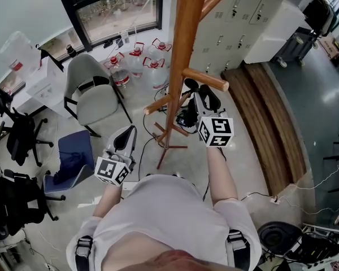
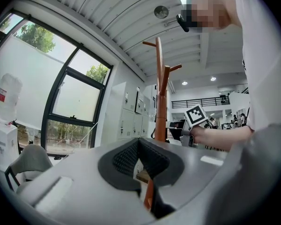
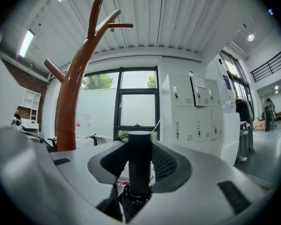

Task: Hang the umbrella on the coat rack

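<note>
The right gripper grips the umbrella by its black handle, which stands upright between the pads while the folded body hangs below. The left gripper has its jaws pressed together on nothing. The coat rack stands just beside, one peg near the right gripper. If the gripper lets go before the umbrella catches on a peg, it would likely slide off and fall to the floor.

No legible text anywhere; red labels on water jugs too small to read.

grey chair, white lockers, window
</note>
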Demonstrator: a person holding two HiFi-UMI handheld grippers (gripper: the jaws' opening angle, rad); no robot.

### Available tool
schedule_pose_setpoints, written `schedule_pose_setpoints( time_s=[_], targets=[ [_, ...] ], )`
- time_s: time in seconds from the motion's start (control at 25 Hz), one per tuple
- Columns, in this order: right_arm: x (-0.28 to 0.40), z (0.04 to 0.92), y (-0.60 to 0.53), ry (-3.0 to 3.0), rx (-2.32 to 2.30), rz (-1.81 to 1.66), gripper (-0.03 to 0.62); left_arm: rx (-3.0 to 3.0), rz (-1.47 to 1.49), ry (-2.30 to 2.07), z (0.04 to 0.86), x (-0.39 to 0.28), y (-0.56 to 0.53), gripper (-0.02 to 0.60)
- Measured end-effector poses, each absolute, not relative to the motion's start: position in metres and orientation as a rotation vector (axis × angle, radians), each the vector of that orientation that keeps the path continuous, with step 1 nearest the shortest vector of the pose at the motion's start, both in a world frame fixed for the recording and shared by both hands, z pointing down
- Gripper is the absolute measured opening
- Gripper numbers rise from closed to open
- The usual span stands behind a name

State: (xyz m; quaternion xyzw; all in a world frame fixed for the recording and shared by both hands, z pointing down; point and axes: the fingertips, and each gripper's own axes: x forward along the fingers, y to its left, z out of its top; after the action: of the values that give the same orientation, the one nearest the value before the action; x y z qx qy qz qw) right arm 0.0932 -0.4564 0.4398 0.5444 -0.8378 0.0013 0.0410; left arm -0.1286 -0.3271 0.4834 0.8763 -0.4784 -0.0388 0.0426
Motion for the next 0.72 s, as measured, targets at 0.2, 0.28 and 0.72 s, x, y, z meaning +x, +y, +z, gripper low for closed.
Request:
schedule_pose_setpoints(
  time_s=[0.2, 0.28, 0.72],
  targets=[
    [0.094, 0.447, -0.442, -2.566, 1.651, 0.029, 0.152, 2.693, -0.123, -1.445, 0.481, -0.123, -0.325, 0.011],
    [0.095, 0.455, -0.439, -2.556, 1.642, 0.053, 0.152, 2.701, -0.125, -1.435, 0.481, -0.12, -0.325, 0.011],
    [0.094, 0.511, -0.426, -2.481, 1.576, 0.181, 0.152, 2.71, -0.118, -1.421, 0.482, -0.11, -0.321, 0.011]
  ],
)
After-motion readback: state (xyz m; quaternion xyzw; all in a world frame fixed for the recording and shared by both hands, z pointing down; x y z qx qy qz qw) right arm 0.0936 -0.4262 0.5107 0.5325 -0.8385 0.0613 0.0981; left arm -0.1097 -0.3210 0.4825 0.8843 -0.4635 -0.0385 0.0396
